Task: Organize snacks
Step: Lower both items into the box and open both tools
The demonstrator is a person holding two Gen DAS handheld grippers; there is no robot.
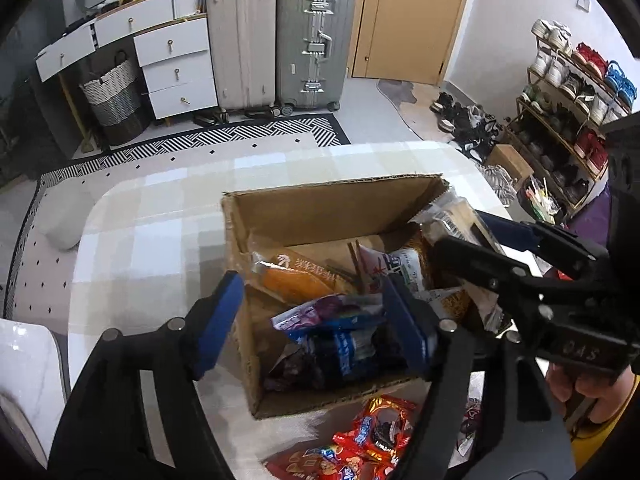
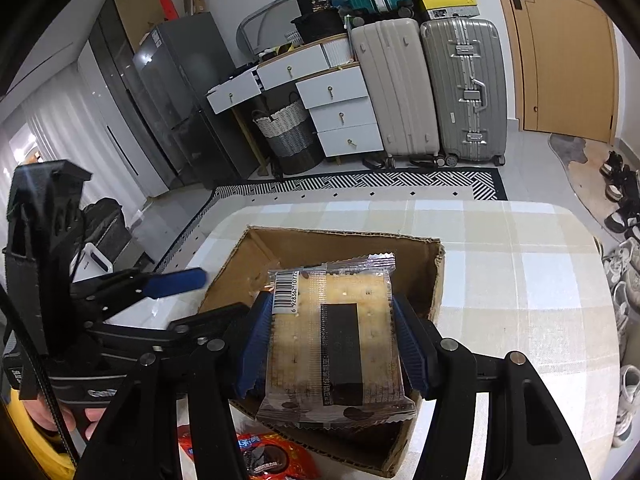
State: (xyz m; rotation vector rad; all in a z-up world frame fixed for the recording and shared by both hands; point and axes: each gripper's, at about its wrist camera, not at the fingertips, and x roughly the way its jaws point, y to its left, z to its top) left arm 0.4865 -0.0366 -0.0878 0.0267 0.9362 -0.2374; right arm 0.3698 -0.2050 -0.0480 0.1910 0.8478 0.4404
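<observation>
An open cardboard box [image 1: 320,204] stands on the checked table and holds several snack packets: an orange one [image 1: 292,276], a purple and blue one [image 1: 332,312] and a dark one [image 1: 344,356]. My left gripper [image 1: 316,320] is open and empty above the box's near half. My right gripper [image 2: 332,340] is shut on a clear cracker packet [image 2: 336,336] and holds it above the box [image 2: 332,240]. In the left wrist view the right gripper [image 1: 472,240] holds that packet [image 1: 452,216] over the box's right wall.
Red snack packets [image 1: 380,432] lie on the table in front of the box, also in the right wrist view [image 2: 260,452]. The table [image 2: 520,280] extends right and behind the box. Suitcases, drawers, a basket and a shoe rack stand beyond on the floor.
</observation>
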